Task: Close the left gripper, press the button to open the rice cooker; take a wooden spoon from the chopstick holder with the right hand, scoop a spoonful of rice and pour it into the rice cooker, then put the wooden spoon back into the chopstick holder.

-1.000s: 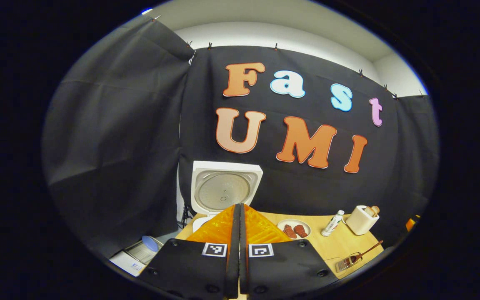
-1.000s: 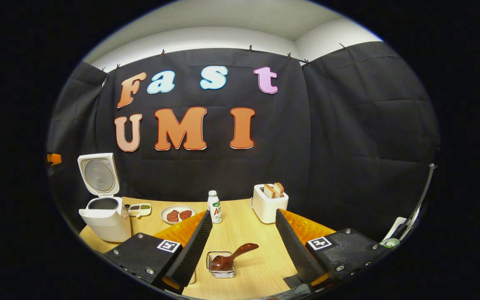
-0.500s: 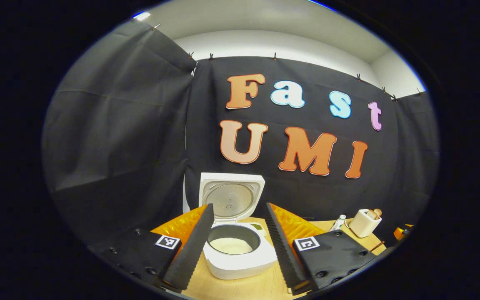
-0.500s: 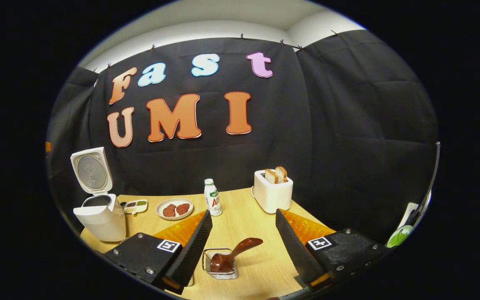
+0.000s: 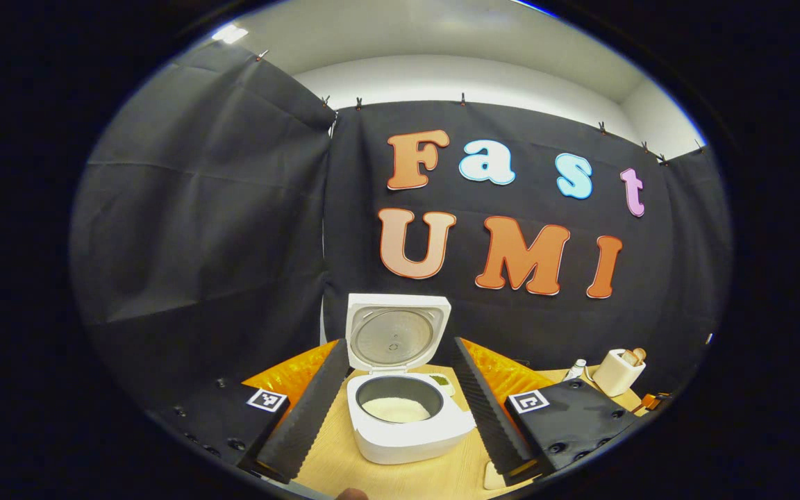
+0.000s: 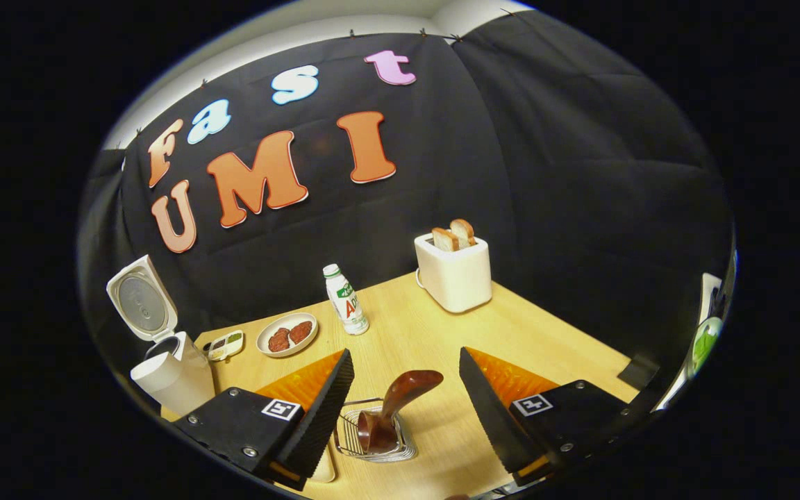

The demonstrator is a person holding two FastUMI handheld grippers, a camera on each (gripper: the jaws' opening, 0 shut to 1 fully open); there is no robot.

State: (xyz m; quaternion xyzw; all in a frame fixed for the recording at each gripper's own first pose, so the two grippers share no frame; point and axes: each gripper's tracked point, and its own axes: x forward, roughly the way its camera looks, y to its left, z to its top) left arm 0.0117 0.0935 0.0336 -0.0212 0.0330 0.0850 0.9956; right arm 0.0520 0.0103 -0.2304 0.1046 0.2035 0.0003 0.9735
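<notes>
Item: spoon (image 6: 400, 399). Wooden, dark brown. Stands bowl-down in the wire holder (image 6: 372, 439) on the surface (image 6: 442, 326). Handle rises out of the holder and leans up and to the right in the right gripper view, its rounded end free above the rim.

Item: right tongs (image 6: 407, 399). Released, jaws wide apart. The spoon handle lies between them, nearer the left jaw, touching neither. The long axis of the handle runs roughly along the tongs' forward line, tilted slightly across it. Judged: these tongs are by far the nearer to the spoon, and the coming move is to advance a little, centre on the handle and clench across its width, then lift along the lean so the bowl clears the wire.

Item: left tongs (image 5: 396, 410). Released, jaws spread on either side of the cooker (image 5: 407, 423), holding nothing.

Item: cooker. White, lid (image 5: 396, 333) upright and open; pot holds a pale layer of rice (image 5: 394, 410). In the right gripper view it stands at the far left of the surface, well apart from the spoon.

Other stock on the surface, right gripper view: toaster (image 6: 454, 274) with bread, bottle (image 6: 344, 300), plate (image 6: 287, 335), small tray (image 6: 225, 344).

Status, judged: lid step done; spoon not yet taken.
</notes>
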